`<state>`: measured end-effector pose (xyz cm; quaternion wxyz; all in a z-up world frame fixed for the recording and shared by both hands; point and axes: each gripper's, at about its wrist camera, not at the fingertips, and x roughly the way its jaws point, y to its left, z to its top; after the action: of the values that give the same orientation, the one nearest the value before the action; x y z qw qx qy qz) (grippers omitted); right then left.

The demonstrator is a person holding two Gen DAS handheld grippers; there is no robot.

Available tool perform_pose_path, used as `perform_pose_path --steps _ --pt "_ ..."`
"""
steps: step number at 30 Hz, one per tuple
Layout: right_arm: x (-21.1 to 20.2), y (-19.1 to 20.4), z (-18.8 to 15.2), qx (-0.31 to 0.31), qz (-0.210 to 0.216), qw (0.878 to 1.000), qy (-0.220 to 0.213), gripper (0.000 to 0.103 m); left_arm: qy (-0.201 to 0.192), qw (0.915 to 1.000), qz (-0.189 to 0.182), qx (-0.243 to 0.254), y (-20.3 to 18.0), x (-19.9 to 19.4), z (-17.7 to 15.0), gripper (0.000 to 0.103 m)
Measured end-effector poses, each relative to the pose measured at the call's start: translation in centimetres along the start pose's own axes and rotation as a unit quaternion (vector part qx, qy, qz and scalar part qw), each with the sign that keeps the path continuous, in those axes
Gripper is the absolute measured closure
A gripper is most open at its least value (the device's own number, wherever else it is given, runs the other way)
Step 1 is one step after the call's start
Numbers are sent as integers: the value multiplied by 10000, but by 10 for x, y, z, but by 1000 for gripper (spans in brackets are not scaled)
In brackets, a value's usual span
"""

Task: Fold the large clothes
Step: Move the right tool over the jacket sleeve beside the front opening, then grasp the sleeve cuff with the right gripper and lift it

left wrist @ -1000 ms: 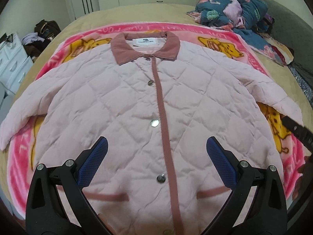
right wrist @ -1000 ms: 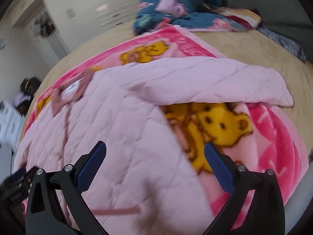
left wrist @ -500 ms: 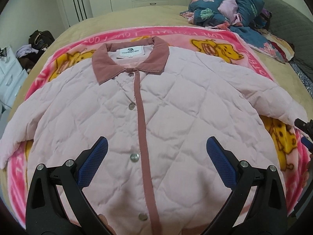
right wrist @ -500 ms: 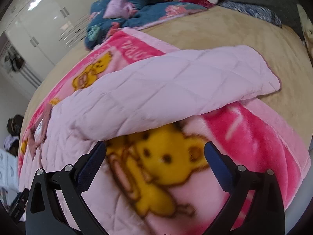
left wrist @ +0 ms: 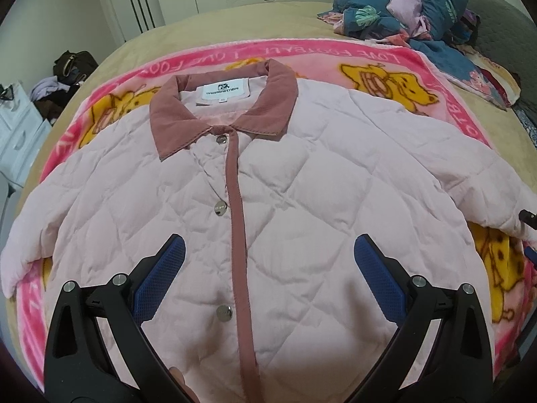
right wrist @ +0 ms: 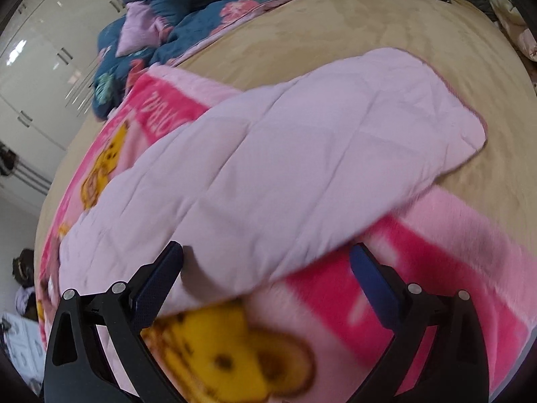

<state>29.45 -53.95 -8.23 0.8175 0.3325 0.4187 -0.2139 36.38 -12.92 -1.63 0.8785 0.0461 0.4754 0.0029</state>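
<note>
A tan bed (left wrist: 235, 16) is covered by a pink cartoon blanket (left wrist: 386, 55); white wardrobes (right wrist: 40, 67) are seen upper left. A pink quilted jacket (left wrist: 319, 201) is spread flat at centre. Left gripper (left wrist: 268, 258) and right gripper (right wrist: 266, 268) are held wide open, gripping nothing, above the jacket's sleeve (right wrist: 302, 168).

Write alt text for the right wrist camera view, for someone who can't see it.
An open two-finger right gripper hovers just above the quilted pale pink jacket sleeve, which lies across a pink cartoon bear blanket on a tan bed. A crumpled blue floral quilt and white wardrobe doors sit behind; the image is slightly motion-blurred.
</note>
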Motion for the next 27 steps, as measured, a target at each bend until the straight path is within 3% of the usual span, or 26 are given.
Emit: perform_pose_path --steps 6,11,13,20,27 --pt "14 -5 27 31 -203 9995 -256 26 14 10000 57 42 0 6 6 8" --pt "9 -3 46 -73 -240 9980 -585 65 79 9999 68 -21 5 11 11 8" --pt "-6 6 52 -260 -165 9950 -948 72 133 9998 53 -101 10 9 14 8" --pt "-62 57 65 -901 366 9825 -1588 81 -199 9995 17 -263 32 -20 34 8" --pt "-112 128 43 -1774 798 9601 -2010 84 -269 9988 -37 -407 57 -48 45 8"
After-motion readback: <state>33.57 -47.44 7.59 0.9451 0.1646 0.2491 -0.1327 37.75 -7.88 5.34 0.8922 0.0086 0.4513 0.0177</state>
